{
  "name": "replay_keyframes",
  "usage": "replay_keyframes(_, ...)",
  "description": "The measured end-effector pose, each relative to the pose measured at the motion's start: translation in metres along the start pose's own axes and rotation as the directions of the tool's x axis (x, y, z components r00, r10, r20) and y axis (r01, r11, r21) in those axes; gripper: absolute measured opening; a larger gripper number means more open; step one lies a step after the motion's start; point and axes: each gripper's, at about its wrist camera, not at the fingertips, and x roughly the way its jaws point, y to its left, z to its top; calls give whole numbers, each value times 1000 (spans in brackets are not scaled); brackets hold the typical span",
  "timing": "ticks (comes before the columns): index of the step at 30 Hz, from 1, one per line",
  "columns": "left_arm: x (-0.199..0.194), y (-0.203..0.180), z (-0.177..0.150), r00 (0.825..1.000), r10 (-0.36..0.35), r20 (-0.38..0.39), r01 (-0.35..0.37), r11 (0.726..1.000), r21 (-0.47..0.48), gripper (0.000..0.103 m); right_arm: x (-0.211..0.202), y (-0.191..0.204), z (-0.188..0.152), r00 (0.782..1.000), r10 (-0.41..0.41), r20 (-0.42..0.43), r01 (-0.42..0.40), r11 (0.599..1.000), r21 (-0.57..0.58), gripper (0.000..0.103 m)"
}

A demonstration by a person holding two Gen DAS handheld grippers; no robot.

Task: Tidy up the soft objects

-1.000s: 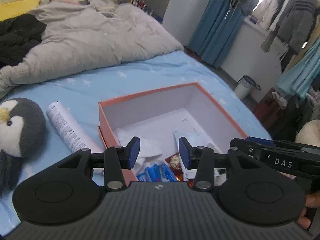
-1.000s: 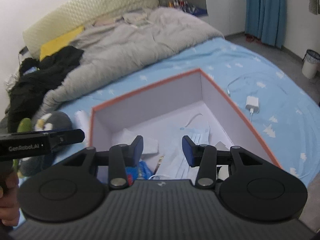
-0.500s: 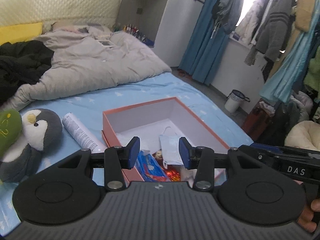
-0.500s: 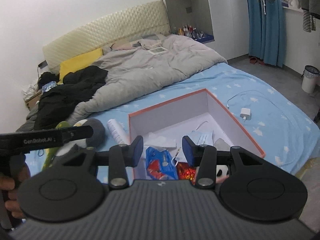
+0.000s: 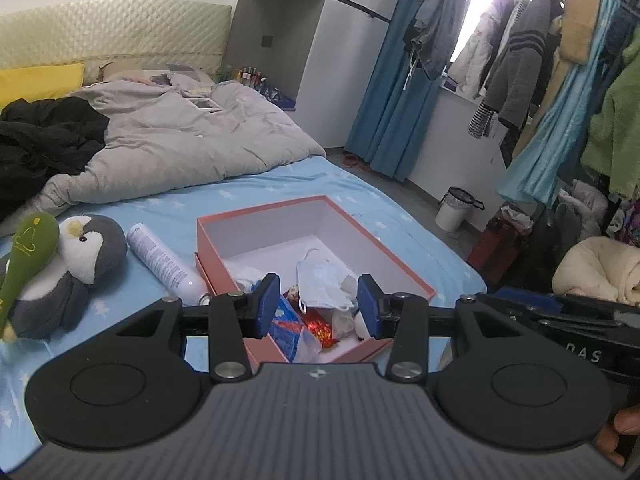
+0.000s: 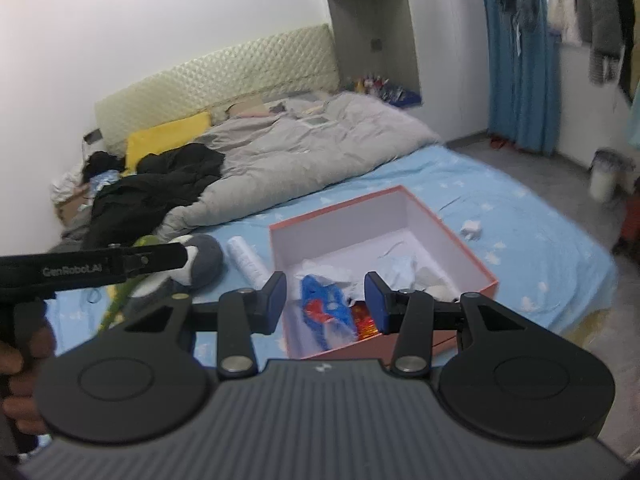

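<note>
Hovering above the bed, the left gripper (image 5: 318, 306) and right gripper (image 6: 326, 302) gape half-wide, holding nothing; the orange box (image 5: 280, 210) lies just ahead; the penguin plush (image 5: 80, 256) sits left.

One open orange box (image 5: 256, 216) on the bed (image 5: 400, 208). Beside the box, toward the pillows: one white spray can (image 5: 162, 258), one plush penguin (image 5: 76, 256), one green plush toy (image 5: 26, 250). Inside the box: one face mask (image 5: 322, 280), one blue packet (image 5: 290, 326), one red foil wrapper (image 5: 320, 330), perhaps two or three crumpled white tissues, blurred together. On the far side of the box from the penguin: one white charger (image 6: 471, 229). Beyond the box: one grey duvet (image 5: 176, 144), one yellow pillow (image 5: 40, 80), one heap of black clothing (image 5: 44, 140). Two tongs, one per hand: left (image 5: 318, 306), right (image 6: 325, 302).
</note>
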Motion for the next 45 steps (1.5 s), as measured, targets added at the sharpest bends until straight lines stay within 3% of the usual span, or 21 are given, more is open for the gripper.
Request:
replay_keyframes(14, -49, -9, -28, 999, 34, 18, -34, 999, 9, 49, -43, 10, -29, 999, 50, 2, -50, 997, 50, 46)
replay_keyframes(25, -62, -19, -56, 999, 45, -2, -45, 999, 13, 49, -53, 14, -46, 998, 48, -34, -47, 998, 35, 46)
replay_keyframes(35, -74, -16, -57, 999, 46, 13, -46, 999, -4, 51, -62, 11, -50, 999, 49, -24, -48, 999, 17, 46)
replay_keyframes(37, -76, -16, -57, 999, 44, 16, -44, 999, -2, 57, -63, 10, -50, 999, 46, -20, -45, 999, 15, 49)
replay_keyframes(38, -77, -16, -56, 999, 46, 18, -46, 999, 2, 65, -62, 10, -50, 999, 41, -19, -41, 999, 10, 51)
replay_keyframes(42, -79, -17, -54, 997, 71, 38, -72, 997, 11, 92, -59, 8, -47, 1000, 23, 0, -23, 1000, 16, 80)
replay_keyframes(45, -76, -17, -52, 997, 73, 28, -73, 997, 23, 99, -55, 4, -47, 1000, 4, 4, -4, 1000, 28, 88)
